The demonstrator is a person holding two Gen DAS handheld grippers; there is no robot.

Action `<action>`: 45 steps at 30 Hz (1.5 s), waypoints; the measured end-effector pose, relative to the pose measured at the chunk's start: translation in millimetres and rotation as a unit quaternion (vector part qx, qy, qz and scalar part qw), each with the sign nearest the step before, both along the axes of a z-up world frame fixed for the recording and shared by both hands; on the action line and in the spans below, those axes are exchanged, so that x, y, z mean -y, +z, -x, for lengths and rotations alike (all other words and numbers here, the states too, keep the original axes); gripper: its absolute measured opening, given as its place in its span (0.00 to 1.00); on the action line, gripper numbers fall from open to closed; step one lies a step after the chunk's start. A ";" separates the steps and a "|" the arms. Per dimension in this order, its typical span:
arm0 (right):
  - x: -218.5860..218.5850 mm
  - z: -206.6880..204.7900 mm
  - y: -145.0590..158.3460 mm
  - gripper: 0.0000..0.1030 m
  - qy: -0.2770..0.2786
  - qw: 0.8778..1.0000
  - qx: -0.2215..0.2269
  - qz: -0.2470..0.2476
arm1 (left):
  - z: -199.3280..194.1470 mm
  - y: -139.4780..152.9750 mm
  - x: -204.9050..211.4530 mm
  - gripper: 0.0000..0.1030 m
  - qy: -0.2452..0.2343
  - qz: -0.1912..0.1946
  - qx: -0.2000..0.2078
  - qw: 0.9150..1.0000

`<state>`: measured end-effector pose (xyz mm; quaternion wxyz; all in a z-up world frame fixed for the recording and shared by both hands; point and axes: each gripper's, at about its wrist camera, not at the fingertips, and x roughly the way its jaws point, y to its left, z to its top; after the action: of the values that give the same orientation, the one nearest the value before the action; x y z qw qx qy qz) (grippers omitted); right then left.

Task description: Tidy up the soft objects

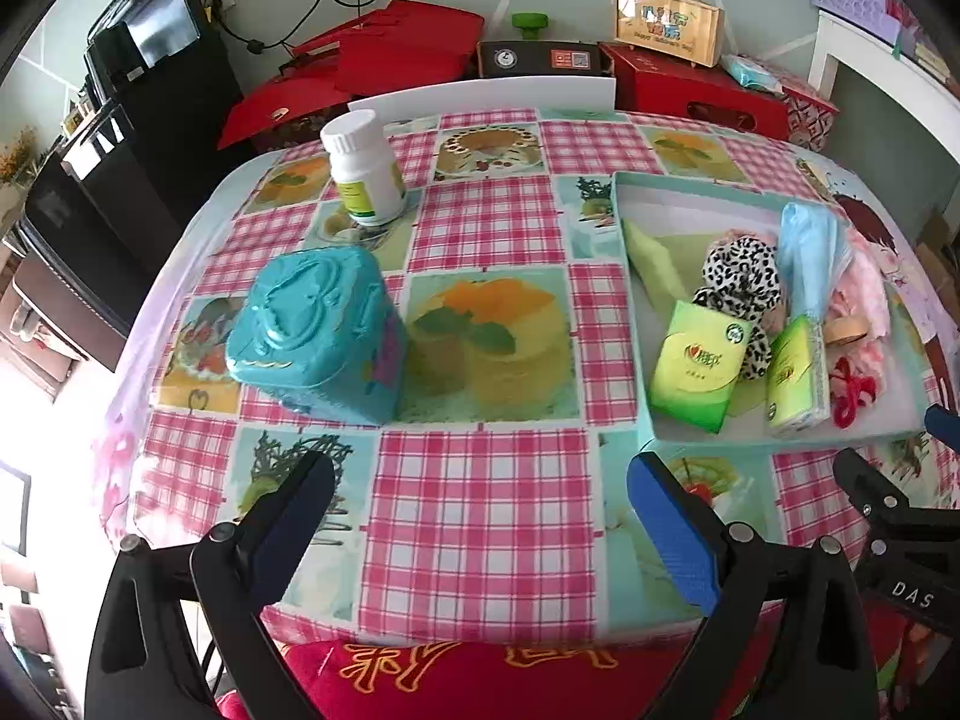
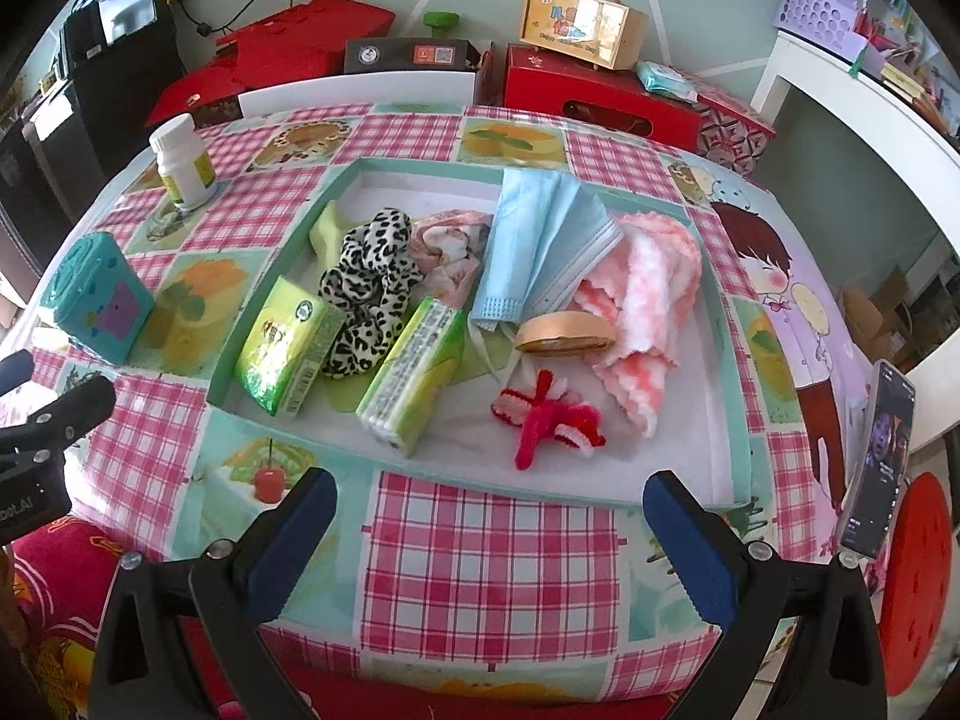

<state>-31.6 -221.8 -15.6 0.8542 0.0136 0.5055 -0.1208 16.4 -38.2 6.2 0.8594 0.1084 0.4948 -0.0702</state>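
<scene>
Soft things fill the tray (image 2: pixel 729 324); we read "DAS" on right gripper (image 1: pixel 888 438); both grippers (image 1: pixel 480 480) released, w/ nothing held.

tray (image 2: pixel 288 414) shallow, teal rim, white floor, holds all soft things. leopard scrunchie (image 2: pixel 366 288) left of middle, between two green tissue packs (image 2: pixel 288 348) (image 2: pixel 414 372), both tilted. blue face masks (image 2: pixel 540 240) folded, at tray middle. pink fluffy cloth (image 2: pixel 648 300) right of masks. red yarn bow (image 2: pixel 552 420) near tray front.
</scene>
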 end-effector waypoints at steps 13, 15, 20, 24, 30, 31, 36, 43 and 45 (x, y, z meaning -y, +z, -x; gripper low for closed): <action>-0.2 2.0 -12.6 1.00 -0.009 1.000 0.004 -0.019 | 4.5 1.1 -7.5 0.95 0.001 0.006 0.016 1.000; -1.6 1.4 -15.1 1.00 -0.009 1.000 0.004 -0.020 | 3.2 -0.1 -9.3 0.95 0.007 0.009 0.015 1.000; -3.9 0.2 -17.3 1.00 -0.008 1.000 0.002 -0.012 | -1.4 -4.9 -12.3 0.95 0.017 0.018 0.004 1.000; -4.5 0.2 -16.9 1.00 -0.013 1.000 0.010 -0.005 | -2.7 -7.2 -12.4 0.95 0.017 0.018 0.000 1.000; -6.1 -0.3 -17.2 1.00 -0.015 1.000 0.013 0.001 | -1.7 -7.4 -9.8 0.95 0.011 0.013 0.002 1.000; -6.1 -0.4 -17.2 1.00 -0.016 1.000 0.012 0.001 | -1.8 -7.5 -9.8 0.95 0.011 0.013 0.001 1.000; -4.6 -0.6 -18.3 1.00 -0.020 1.000 0.013 0.000 | -2.6 -7.8 -10.9 0.95 0.013 0.016 -0.001 1.000; -4.1 -1.5 -19.7 1.00 -0.023 1.000 0.012 0.003 | -3.7 -9.6 -9.9 0.95 0.012 0.014 -0.005 1.000; -4.6 -1.9 -20.3 1.00 -0.022 1.000 0.011 0.004 | -4.1 -10.0 -9.9 0.95 0.012 0.015 -0.007 1.000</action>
<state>-29.8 -217.2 -35.9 0.8570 0.0228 0.4949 -0.1418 20.5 -28.3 -3.8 0.8582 0.0893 0.5009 -0.0679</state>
